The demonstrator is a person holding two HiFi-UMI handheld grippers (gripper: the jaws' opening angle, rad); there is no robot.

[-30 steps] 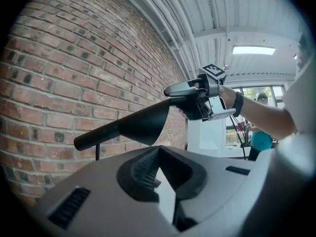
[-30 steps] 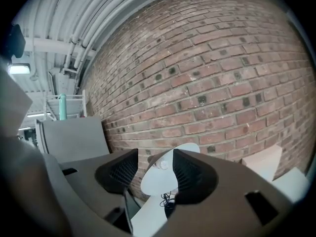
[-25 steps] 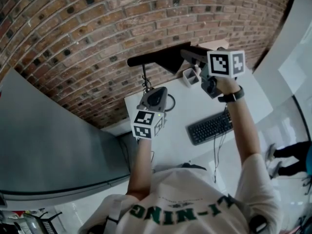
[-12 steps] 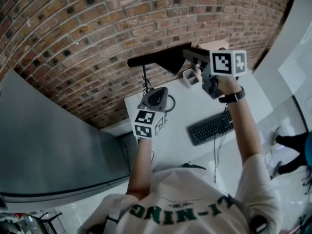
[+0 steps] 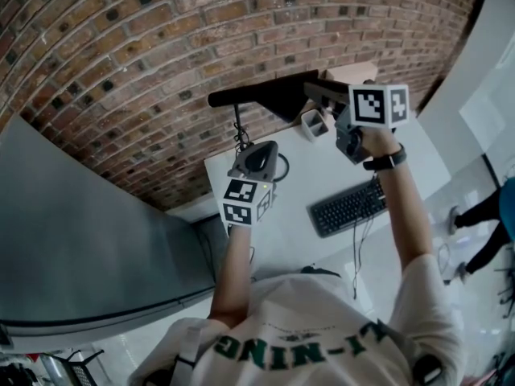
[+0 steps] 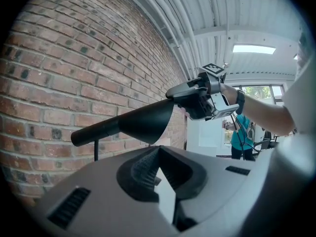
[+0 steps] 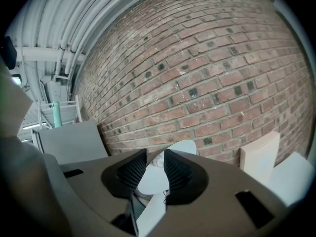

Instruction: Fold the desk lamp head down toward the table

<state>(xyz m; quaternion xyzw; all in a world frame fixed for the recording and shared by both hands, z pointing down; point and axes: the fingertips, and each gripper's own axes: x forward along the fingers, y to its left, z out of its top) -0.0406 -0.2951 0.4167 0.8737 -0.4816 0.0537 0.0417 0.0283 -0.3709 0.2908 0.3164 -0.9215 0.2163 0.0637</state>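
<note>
The black desk lamp head (image 5: 273,95) is a cone shade on a long bar, raised on a thin pole (image 5: 238,131) in front of the brick wall. My right gripper (image 5: 323,93) is at the shade's right rim. In the right gripper view its jaws (image 7: 155,154) are shut on the rim, with the shade's white inside (image 7: 183,147) between the pads. The left gripper view shows the lamp head (image 6: 145,122) and my right gripper (image 6: 195,100) on it. My left gripper (image 5: 256,161) hovers lower, beside the pole, with its jaws (image 6: 159,149) together on nothing.
On the white table (image 5: 282,232) lie a black keyboard (image 5: 348,207) and a small white holder (image 5: 314,125). A grey partition (image 5: 72,223) stands to the left. Beige boxes (image 7: 259,157) lean against the brick wall. A person (image 5: 491,215) walks at the far right.
Both grippers and the lamp head stay where they were. Only the person at the far right has walked on.
</note>
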